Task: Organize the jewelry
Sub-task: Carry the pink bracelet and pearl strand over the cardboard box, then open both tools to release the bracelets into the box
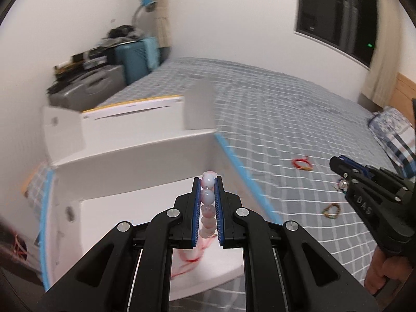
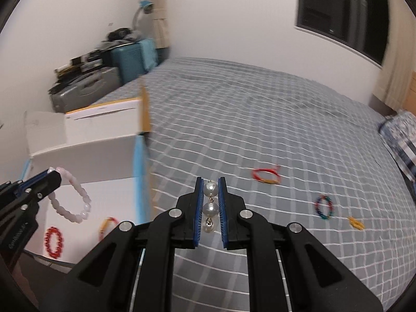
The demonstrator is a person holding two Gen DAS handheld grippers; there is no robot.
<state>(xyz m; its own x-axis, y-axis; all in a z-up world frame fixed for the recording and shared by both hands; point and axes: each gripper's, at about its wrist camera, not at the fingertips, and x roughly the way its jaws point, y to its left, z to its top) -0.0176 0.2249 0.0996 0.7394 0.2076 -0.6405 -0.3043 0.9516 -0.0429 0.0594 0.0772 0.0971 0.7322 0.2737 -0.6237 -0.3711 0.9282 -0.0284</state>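
My left gripper [image 1: 208, 182] is shut on a pale pink bead bracelet [image 1: 207, 197] and hovers over the open white box [image 1: 135, 156]. From the right wrist view the same bracelet [image 2: 75, 202] hangs as a loop from the left gripper [image 2: 52, 175] above the box floor [image 2: 109, 189]. My right gripper [image 2: 210, 182] is shut on a pearl strand [image 2: 210, 209] over the checked bedspread, right of the box. In the left wrist view the right gripper [image 1: 335, 165] shows at the right edge with a pearl [image 1: 342, 184] under it.
A red bead bracelet [image 2: 54, 241] and a red-yellow bracelet [image 2: 106, 225] lie in the box. On the grey checked bedspread [image 2: 260, 119] lie a red cord bracelet [image 2: 266, 174], a multicoloured bracelet [image 2: 324, 206] and a small yellow piece [image 2: 356, 223]. Suitcases [image 1: 104, 78] stand at the far left. A pillow [image 1: 395, 132] lies right.
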